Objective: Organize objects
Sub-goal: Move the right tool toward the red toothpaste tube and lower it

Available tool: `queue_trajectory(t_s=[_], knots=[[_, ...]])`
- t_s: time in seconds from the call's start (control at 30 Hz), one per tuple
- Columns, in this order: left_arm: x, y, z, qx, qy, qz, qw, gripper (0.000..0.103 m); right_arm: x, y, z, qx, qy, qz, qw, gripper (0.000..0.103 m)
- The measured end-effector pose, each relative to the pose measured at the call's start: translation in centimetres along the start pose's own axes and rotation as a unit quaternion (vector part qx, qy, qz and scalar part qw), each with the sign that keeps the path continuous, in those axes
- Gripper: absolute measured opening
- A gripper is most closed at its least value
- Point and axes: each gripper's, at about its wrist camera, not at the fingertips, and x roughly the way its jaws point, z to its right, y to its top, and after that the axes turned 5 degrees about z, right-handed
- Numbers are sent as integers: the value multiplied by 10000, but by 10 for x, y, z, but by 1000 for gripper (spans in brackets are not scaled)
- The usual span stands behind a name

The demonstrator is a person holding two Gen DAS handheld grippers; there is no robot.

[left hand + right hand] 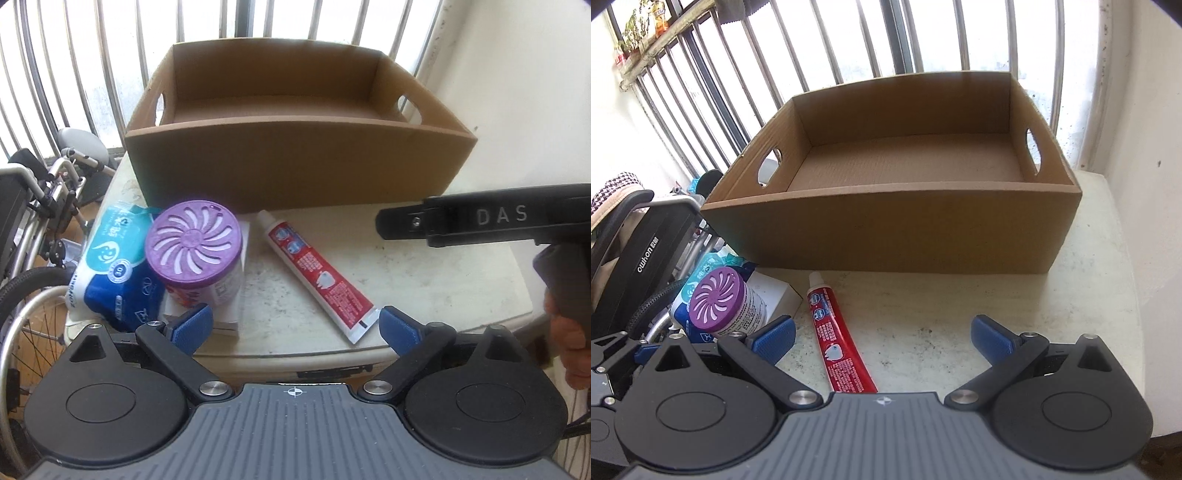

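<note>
An open cardboard box (295,173) (886,232) with handle cut-outs stands empty at the back of the table. In front of it lies a red and white toothpaste tube (317,273) (831,332). At the left, a purple-lidded air freshener (194,243) (718,302) stands on a flat white box (775,295), beside a blue and white tissue pack (114,266). My left gripper (295,326) is open over the table's front edge, the tube's tail close to its right pad. My right gripper (882,338) is open, the tube lying between its fingers untouched. Its black body (498,218) shows at the right of the left wrist view.
A wheelchair (33,229) (639,243) stands left of the cream table (424,280) (1071,314). Window bars (849,48) run behind the box and a white wall (517,110) rises on the right. A hand (569,350) holds the right gripper.
</note>
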Motion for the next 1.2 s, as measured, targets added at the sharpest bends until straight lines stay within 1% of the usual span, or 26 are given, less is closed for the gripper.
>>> queue_trajectory(t_s=[0.03, 0.1, 0.2, 0.3, 0.37, 0.5, 0.57, 0.73, 0.77, 0.87, 0.93, 1.0, 1.07, 1.1, 1.2], knots=[[4, 0, 2, -33, -17, -6, 10000, 94, 6, 1, 1, -17, 96, -70, 9999, 102], [10, -1, 8, -96, 9, 3, 10000, 89, 15, 4, 1, -66, 278, -173, 9994, 101], [18, -2, 15, -131, 109, 21, 9999, 84, 28, 7, 0, -178, 527, -361, 9978, 99], [26, -4, 20, -150, 241, -17, 9996, 79, 41, 10, -2, -211, 735, -645, 9950, 96], [30, -7, 21, -220, 295, -25, 9993, 77, 49, 13, -3, -230, 857, -843, 9925, 94], [38, -12, 23, -328, 282, -114, 9990, 72, 59, 20, -7, -334, 1013, -1119, 9880, 89], [40, -13, 22, -408, 247, -100, 9988, 71, 64, 23, -10, -404, 1086, -1242, 9855, 86], [42, -19, 20, -470, 132, 13, 9988, 66, 76, 28, -21, -602, 1255, -1434, 9798, 78], [44, -19, 20, -453, 127, -1, 9989, 65, 80, 28, -24, -653, 1291, -1488, 9782, 76], [47, -20, 20, -447, 78, -51, 9990, 58, 86, 28, -28, -758, 1357, -1580, 9751, 74], [50, -21, 19, -457, 36, -61, 9989, 55, 90, 28, -31, -823, 1355, -1612, 9741, 70], [54, -21, 19, -423, -1, -105, 9990, 49, 94, 28, -32, -851, 1354, -1621, 9737, 69], [59, -22, 20, -379, -24, -170, 9991, 45, 98, 28, -35, -901, 1403, -1640, 9723, 65], [61, -22, 20, -377, -49, -205, 9991, 43, 99, 28, -36, -936, 1420, -1644, 9716, 64], [60, -23, 21, -321, -59, -148, 9994, 42, 103, 26, -42, -1110, 1435, -1676, 9690, 58]])
